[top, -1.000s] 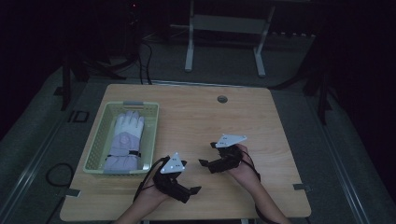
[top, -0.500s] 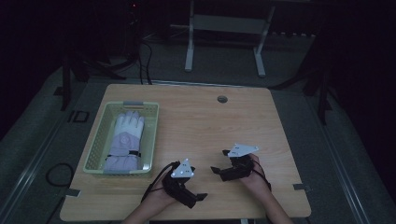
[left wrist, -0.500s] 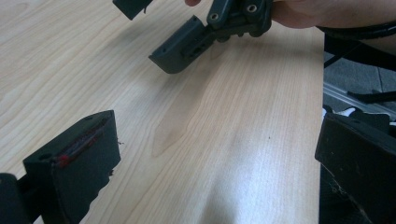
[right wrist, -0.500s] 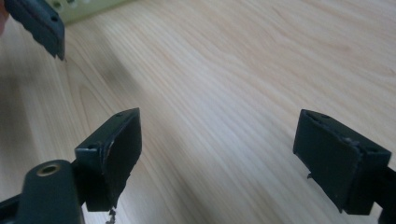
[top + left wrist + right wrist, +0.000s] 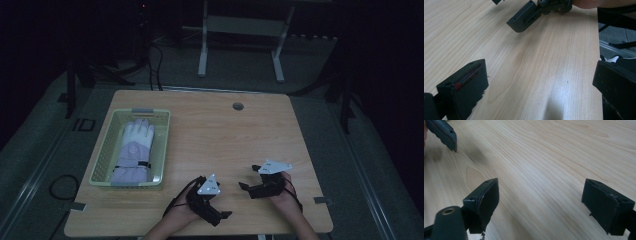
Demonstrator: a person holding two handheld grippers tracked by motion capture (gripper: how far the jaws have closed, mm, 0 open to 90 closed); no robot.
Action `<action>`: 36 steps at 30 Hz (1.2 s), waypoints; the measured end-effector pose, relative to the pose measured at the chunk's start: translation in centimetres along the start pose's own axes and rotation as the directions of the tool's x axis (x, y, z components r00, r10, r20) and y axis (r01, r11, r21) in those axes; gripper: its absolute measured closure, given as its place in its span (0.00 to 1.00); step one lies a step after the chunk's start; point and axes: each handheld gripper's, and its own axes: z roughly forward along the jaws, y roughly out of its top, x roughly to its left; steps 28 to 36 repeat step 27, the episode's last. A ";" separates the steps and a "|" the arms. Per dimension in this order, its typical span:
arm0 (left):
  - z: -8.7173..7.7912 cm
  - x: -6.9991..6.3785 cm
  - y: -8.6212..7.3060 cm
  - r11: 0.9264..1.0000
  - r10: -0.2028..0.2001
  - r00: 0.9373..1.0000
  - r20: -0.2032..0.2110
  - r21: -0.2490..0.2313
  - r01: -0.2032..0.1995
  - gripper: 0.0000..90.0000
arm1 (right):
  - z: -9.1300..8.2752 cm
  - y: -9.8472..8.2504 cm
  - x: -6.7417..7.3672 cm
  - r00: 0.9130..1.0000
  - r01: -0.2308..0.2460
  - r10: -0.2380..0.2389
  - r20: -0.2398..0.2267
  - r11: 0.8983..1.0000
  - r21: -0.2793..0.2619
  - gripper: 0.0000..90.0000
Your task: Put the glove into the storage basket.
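Glove (image 5: pixel 134 151), white w/ lilac panel & dark wrist strap, lies flat in the pale green basket (image 5: pixel 103 156), fingers pointing to the basket's far end, cuff at its near end. Basket = landmark: it sits on the left part of a light wood table (image 5: pixel 215 135). Table grain runs clean and bare to the right of the basket; a small round grommet (image 5: pixel 237 106) sits well right of the basket's far end, near the table's back edge. Room is dim: grey carpet around the table, a white metal frame (image 5: pixel 240 30) on the floor well behind the basket, a black cable (image 5: pixel 62 186) looping on the floor just left of the basket's near corner.

Left gripper (image 5: pixel 222 216) is right of the basket's near-right corner, close to the table's front edge, held in a hand that comes in from the bottom; grey plate on top, jaws aimed right and toward the front edge. In left gripper view (image 5: pixel 541 82) jaws stand wide apart w/ only bare wood between them, nothing held.

Right gripper (image 5: pixel 248 177) is further right of the basket, beside the left one but apart from it, jaws pointing left toward the basket side. In right gripper view (image 5: pixel 540 200) jaws are also spread wide over bare wood, empty. Both grippers well apart from glove and basket.
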 end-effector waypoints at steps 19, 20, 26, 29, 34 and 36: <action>0.5 -0.5 -1.5 0.999 0.039 0.999 0.027 -0.003 -0.039 0.00 | -0.5 -1.4 -0.8 0.998 -0.007 0.009 0.055 1.000 -0.030 0.15; 0.5 -0.5 -1.5 0.999 0.037 0.999 0.027 -0.003 -0.037 0.00 | -0.5 -1.4 -0.8 0.998 -0.006 0.008 0.056 1.000 -0.029 0.15; 0.3 -0.1 -1.6 1.000 0.011 0.999 0.036 -0.021 -0.010 0.00 | -0.4 -1.4 -0.8 0.998 -0.008 0.009 0.059 1.000 -0.022 0.16; 0.3 -0.1 -1.6 1.000 0.011 0.999 0.036 -0.021 -0.010 0.00 | -0.4 -1.4 -0.8 0.998 -0.008 0.009 0.059 1.000 -0.022 0.16; 0.3 -0.1 -1.6 1.000 0.011 0.999 0.036 -0.021 -0.010 0.00 | -0.4 -1.4 -0.8 0.998 -0.008 0.009 0.059 1.000 -0.022 0.16; 0.3 -0.1 -1.6 1.000 0.011 0.999 0.036 -0.021 -0.010 0.00 | -0.4 -1.4 -0.8 0.998 -0.008 0.009 0.059 1.000 -0.022 0.16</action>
